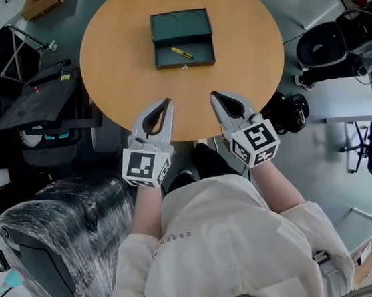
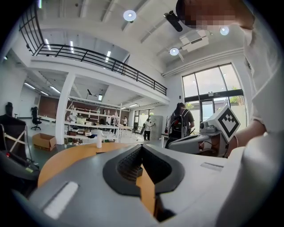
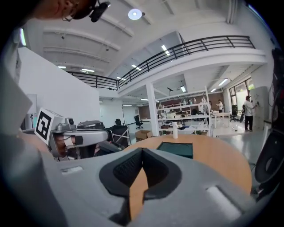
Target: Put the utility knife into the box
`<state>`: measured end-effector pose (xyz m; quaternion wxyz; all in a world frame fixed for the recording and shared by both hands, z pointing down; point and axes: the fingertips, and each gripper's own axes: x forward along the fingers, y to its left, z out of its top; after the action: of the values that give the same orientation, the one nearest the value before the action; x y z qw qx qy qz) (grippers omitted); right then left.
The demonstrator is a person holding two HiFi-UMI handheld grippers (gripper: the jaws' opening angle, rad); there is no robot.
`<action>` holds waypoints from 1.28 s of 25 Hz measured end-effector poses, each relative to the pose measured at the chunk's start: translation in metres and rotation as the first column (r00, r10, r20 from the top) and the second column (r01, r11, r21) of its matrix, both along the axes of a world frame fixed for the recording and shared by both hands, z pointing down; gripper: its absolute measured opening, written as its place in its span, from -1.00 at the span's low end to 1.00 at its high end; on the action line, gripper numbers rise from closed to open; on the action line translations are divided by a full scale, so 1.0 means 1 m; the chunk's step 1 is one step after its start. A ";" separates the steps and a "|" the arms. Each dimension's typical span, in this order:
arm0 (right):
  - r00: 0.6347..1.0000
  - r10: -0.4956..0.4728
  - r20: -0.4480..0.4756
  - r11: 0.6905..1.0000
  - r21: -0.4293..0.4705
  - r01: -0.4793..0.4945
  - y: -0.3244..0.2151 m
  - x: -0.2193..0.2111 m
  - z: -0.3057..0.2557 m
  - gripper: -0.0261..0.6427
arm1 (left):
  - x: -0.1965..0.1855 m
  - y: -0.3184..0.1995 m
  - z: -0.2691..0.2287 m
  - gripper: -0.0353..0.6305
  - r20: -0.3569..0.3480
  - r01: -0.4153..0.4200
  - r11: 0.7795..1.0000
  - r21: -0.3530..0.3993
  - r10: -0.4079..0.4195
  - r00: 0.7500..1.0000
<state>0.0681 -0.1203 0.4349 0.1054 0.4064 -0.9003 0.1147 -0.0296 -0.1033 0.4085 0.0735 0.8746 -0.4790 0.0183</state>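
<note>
Holding the left gripper (image 1: 166, 103) and the right gripper (image 1: 214, 96) side by side over the near edge of the round table (image 1: 111, 59), arms bent, tips pointing at the open green box (image 1: 164, 27). Both pairs of jaws pressed together, with nothing between them. Yellow utility knife (image 1: 182, 53) lying in the bottom half of the box, well apart from both grippers; black and white square marks on each marker cube (image 1: 146, 167).

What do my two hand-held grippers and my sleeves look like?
The left hand-held gripper and right hand-held gripper are light grey and tapered, with dark textured inner pads. Each carries a white cube printed with black square markers. The sleeves are white.
</note>
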 end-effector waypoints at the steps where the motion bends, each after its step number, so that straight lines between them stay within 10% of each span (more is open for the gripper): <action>1: 1.000 0.005 0.011 1.000 -0.003 -0.005 0.013 -0.002 -0.003 -0.94 | -0.001 0.012 -0.002 -0.85 0.000 -0.005 1.000 0.002 0.005 1.000; 13: 0.998 0.055 -0.041 0.998 0.014 -0.055 0.153 -0.004 -0.002 -0.94 | 0.003 0.141 0.000 -0.85 -0.010 -0.100 0.995 0.005 0.100 0.995; 32: 0.998 -0.048 -0.031 0.998 0.045 0.050 0.231 0.010 -0.030 -0.94 | 0.037 0.222 -0.011 -0.85 0.059 -0.063 0.997 0.032 0.061 0.996</action>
<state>0.0777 0.1106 0.4051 0.1122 0.3882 -0.9107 0.0853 0.0071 0.1191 0.3976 0.0440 0.8892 -0.4538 0.0380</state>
